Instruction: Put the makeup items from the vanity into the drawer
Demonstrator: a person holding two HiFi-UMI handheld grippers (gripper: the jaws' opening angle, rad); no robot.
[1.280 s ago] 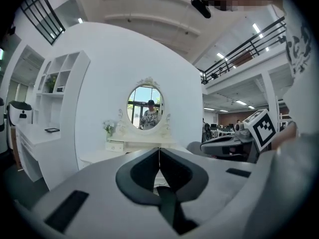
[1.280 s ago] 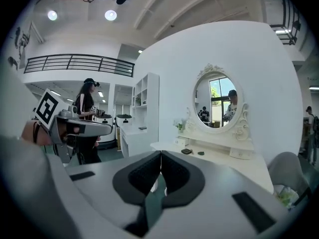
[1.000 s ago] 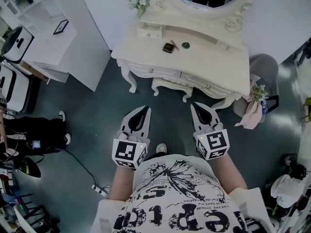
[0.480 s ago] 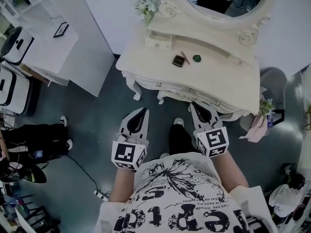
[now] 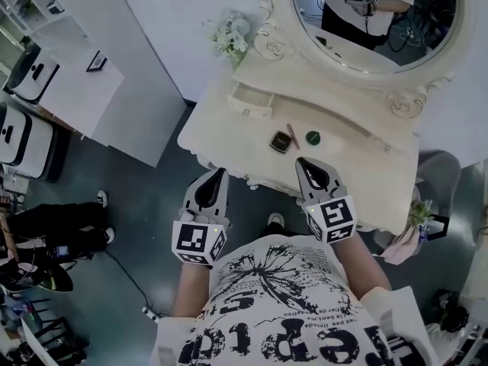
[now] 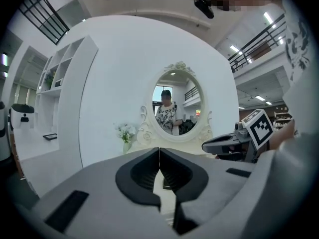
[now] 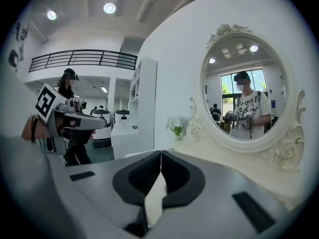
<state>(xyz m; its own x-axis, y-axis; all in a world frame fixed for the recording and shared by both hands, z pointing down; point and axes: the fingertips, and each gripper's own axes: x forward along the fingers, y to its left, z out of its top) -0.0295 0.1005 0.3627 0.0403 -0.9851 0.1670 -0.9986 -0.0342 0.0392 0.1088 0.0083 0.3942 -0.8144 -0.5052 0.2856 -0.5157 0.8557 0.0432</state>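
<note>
On the cream vanity top lie a dark square compact, a thin pencil and a small round green item. A small drawer box stands at the top's left end. My right gripper is shut and empty, its tip over the vanity's front edge just short of the compact. My left gripper is shut and empty too, just off the vanity's front left. Each gripper shows in the other's view: the right gripper, the left gripper.
An oval mirror rises behind the vanity, with a vase of flowers at its left. A white shelf unit stands at the left. A person's legs and a cable are on the dark floor. A stool stands at the right.
I have stepped toward the vanity, and both grippers moved forward with me. The right tip now reaches over the vanity's front edge. Both stay shut.
</note>
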